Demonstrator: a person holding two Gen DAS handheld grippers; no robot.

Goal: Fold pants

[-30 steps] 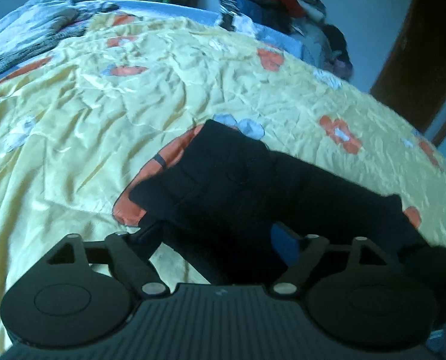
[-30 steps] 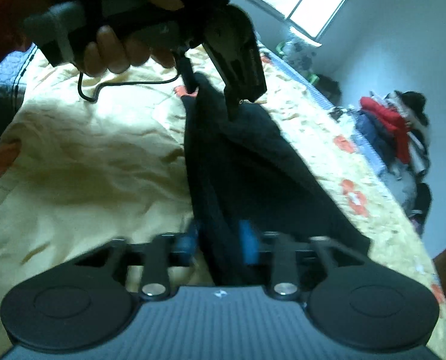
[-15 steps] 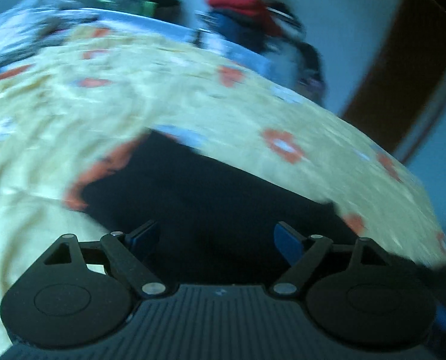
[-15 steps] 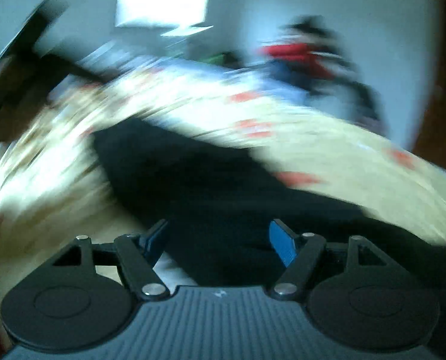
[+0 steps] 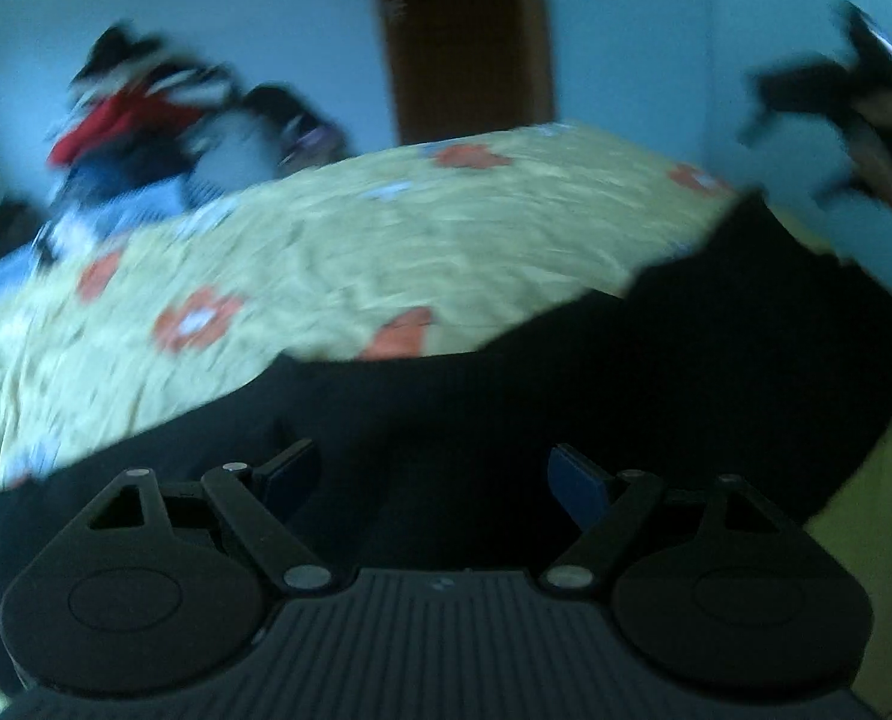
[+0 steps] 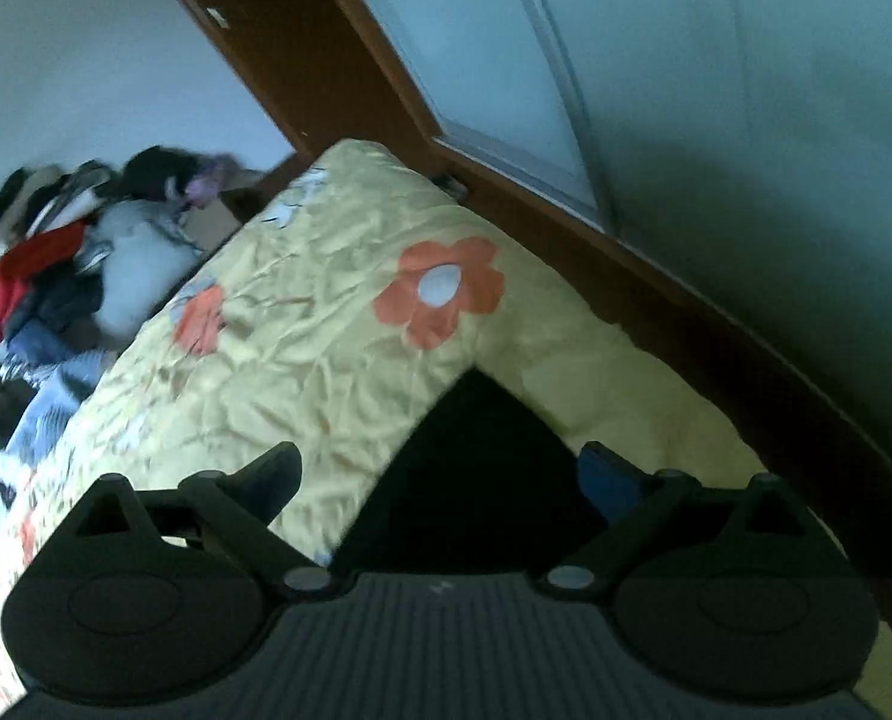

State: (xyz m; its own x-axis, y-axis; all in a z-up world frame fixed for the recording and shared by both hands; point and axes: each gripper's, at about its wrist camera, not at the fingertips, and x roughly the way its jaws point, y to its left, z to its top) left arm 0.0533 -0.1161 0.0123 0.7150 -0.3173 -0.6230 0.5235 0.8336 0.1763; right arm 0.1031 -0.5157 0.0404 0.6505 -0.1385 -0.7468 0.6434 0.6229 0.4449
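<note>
The right tool (image 6: 440, 480), angled down, has just been opening; its jaws stand wide, gripping nothing, above a corner of the black pants (image 6: 476, 468). The left tool (image 5: 431, 471), also angled down, gapes empty over the pants on the bed (image 5: 386, 252), the right tool at its 2 o'clock.

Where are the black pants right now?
The black pants lie on the yellow flowered bedspread, filling the lower half of the left wrist view; in the right wrist view one corner points toward the bed's far end.

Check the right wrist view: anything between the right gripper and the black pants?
Nothing visible. The right gripper hangs open over a corner of the black fabric pants on the yellow flowered bedspread; its jaws have just been opening and pinch no cloth.
</note>
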